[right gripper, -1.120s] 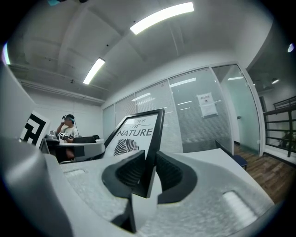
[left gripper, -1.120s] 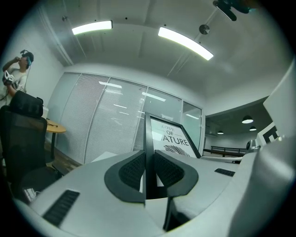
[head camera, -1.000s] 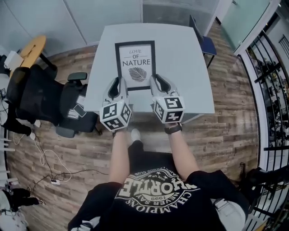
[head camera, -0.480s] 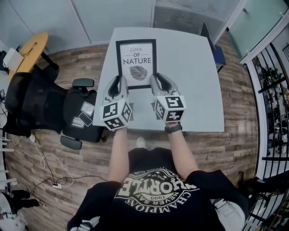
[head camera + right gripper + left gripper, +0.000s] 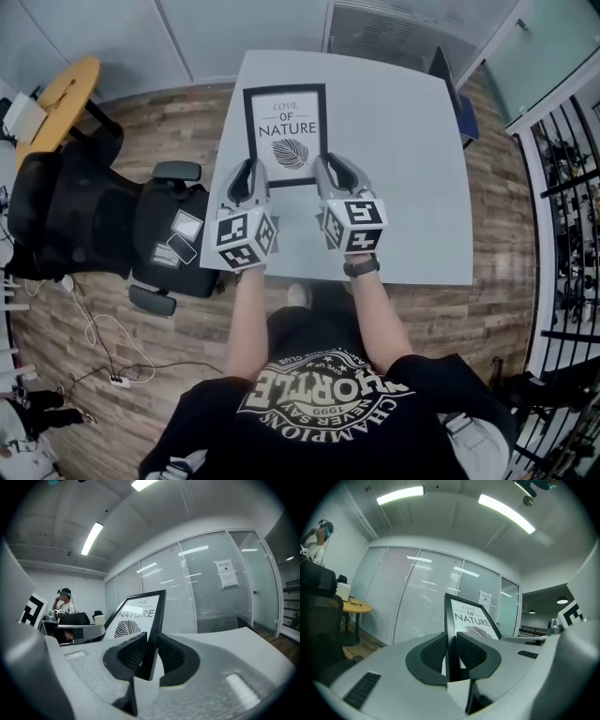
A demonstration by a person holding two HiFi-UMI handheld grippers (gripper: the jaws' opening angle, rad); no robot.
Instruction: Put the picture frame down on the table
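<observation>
A black picture frame [image 5: 287, 136] with a white print reading "LOVE OF NATURE" and a leaf is held over the grey table [image 5: 394, 141], face up toward the head camera. My left gripper [image 5: 250, 176] is shut on the frame's lower left edge [image 5: 451, 620]. My right gripper [image 5: 327, 174] is shut on its lower right edge [image 5: 157, 620]. In both gripper views the black frame edge runs between the ribbed pads [image 5: 436, 651] and rises beyond them. I cannot tell whether the frame touches the table.
A black office chair [image 5: 103, 220] stands left of the table. A round wooden table [image 5: 56, 98] sits at far left. A dark chair [image 5: 455, 89] is at the table's right side. A black railing [image 5: 562, 187] runs along the right. A person [image 5: 63, 603] stands in the background.
The view has shifted forward, so the table fills more of the picture. Both grippers keep their hold on the frame, which stays in the same place relative to them.
</observation>
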